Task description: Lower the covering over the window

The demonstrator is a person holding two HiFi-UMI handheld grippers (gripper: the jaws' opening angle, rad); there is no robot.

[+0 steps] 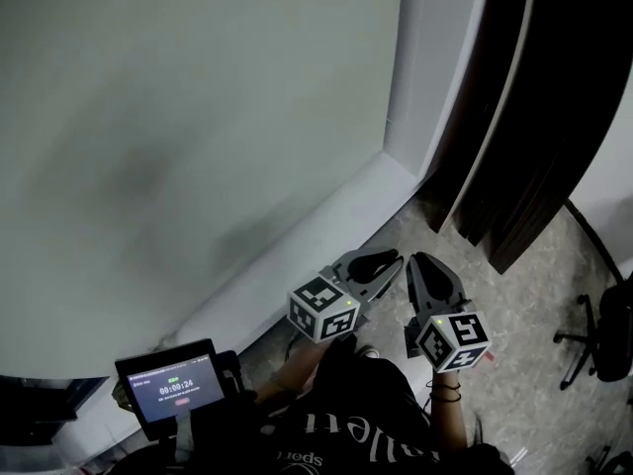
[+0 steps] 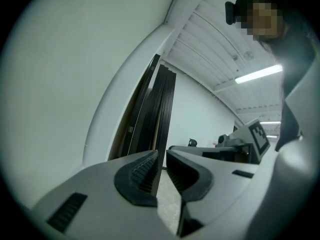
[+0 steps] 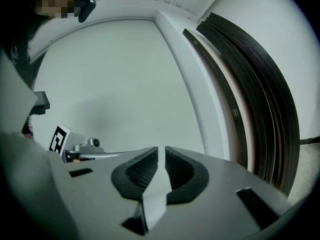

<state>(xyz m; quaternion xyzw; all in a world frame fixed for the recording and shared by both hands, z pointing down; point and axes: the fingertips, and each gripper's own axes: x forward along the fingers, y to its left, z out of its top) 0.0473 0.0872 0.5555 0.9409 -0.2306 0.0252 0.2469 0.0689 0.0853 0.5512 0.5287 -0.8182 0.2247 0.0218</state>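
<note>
Left gripper and right gripper: jaws narrowly apart, empty. Covering hangs flat and upright, down to the frame.

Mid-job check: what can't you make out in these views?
Head view: text on the small black timer screen, too small.
Head view: black office chair, cut by the right edge.
All views: no cord seen; whether the pale grey surface is wall or covering, unclear.
</note>
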